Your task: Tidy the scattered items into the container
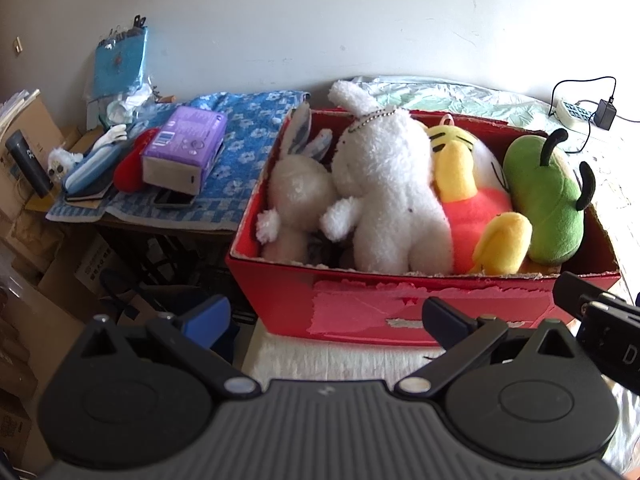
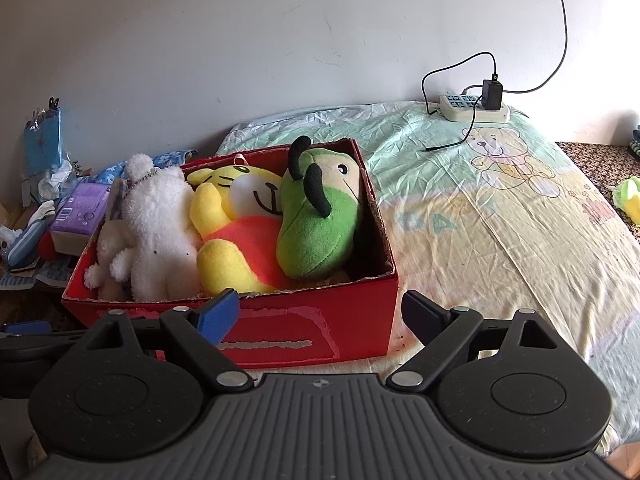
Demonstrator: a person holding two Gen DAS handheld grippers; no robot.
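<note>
A bed [image 2: 500, 216] under a cartoon-print sheet carries the red cardboard box [image 2: 352, 320] at its left end, and the box is already packed: a white fluffy rabbit [image 2: 156, 216] on the left, a yellow tiger in an orange top [image 2: 240, 236] in the middle, a green dog with black ears [image 2: 316, 224] against the right wall, and a smaller white bunny [image 1: 296, 192] wedged at the far left. Your left gripper [image 1: 328, 316] and right gripper [image 2: 320, 312] both hang near the box's front wall, jaws wide and empty. One green-and-yellow plush [image 2: 630, 200] lies well apart at the far right edge of the right wrist view, cut off by the frame; whether it counts among the scattered items you cannot tell. If it does, the risk is room: the toys sit proud of the rim, so another pressed in could pop the rabbit out or tear the already ragged cardboard edge. The power strip [image 2: 474, 106] and its loose cable [image 2: 448, 144] lie beyond, liable to snag a reaching finger.
</note>
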